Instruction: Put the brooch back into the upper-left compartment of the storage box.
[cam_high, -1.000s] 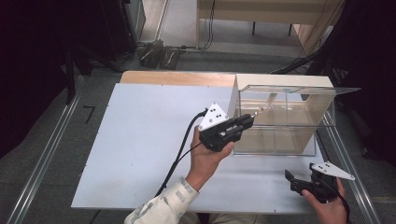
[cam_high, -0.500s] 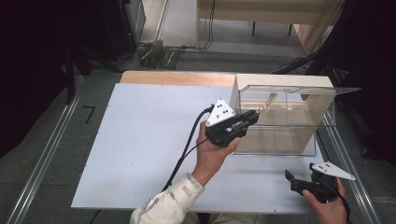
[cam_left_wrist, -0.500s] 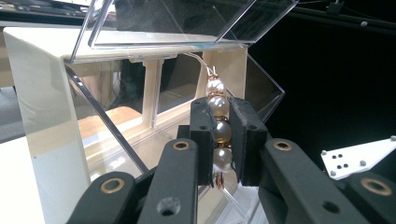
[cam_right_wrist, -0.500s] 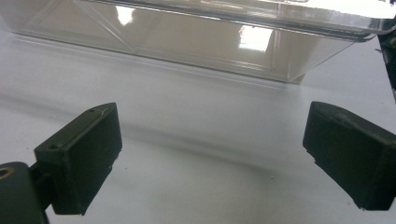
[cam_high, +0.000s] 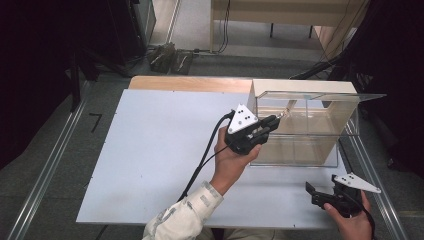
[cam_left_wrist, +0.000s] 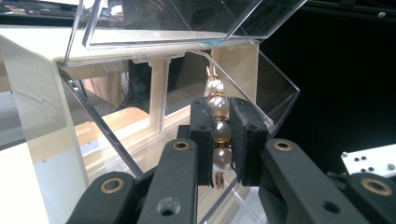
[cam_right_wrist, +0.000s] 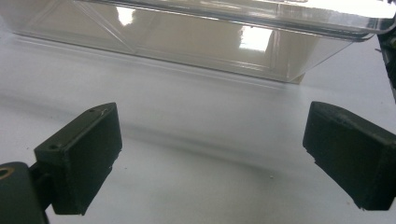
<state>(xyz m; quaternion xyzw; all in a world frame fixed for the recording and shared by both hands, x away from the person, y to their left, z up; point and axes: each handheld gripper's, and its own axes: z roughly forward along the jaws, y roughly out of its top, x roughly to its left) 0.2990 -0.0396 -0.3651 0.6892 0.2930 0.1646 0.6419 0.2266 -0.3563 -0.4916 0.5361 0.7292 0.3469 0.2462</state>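
A short string of pearls with gold spacers (cam_left_wrist: 215, 88) stands upright between the jaws of my left gripper (cam_left_wrist: 219, 116), which is shut on it. In the high view the left gripper (cam_high: 272, 122) is held above the table at the left front corner of a clear plastic box (cam_high: 305, 142), with the pearl string (cam_high: 286, 111) poking toward the box's open top. The box's clear lid (cam_left_wrist: 177, 21) hangs just above the pearls. My right gripper (cam_high: 313, 194) rests low at the table's near right, open, with nothing between its pads (cam_right_wrist: 88, 154).
The white table top (cam_high: 160, 150) stretches left of the box. The box has a cream back wall (cam_high: 300, 86) and stands near the right edge. A black cable (cam_high: 202, 160) trails from the left gripper. The clear box front (cam_right_wrist: 196, 42) lies just ahead of the right gripper.
My left gripper has moved slightly forward and right with the pearls, closer to the box's top. The right gripper has not moved.
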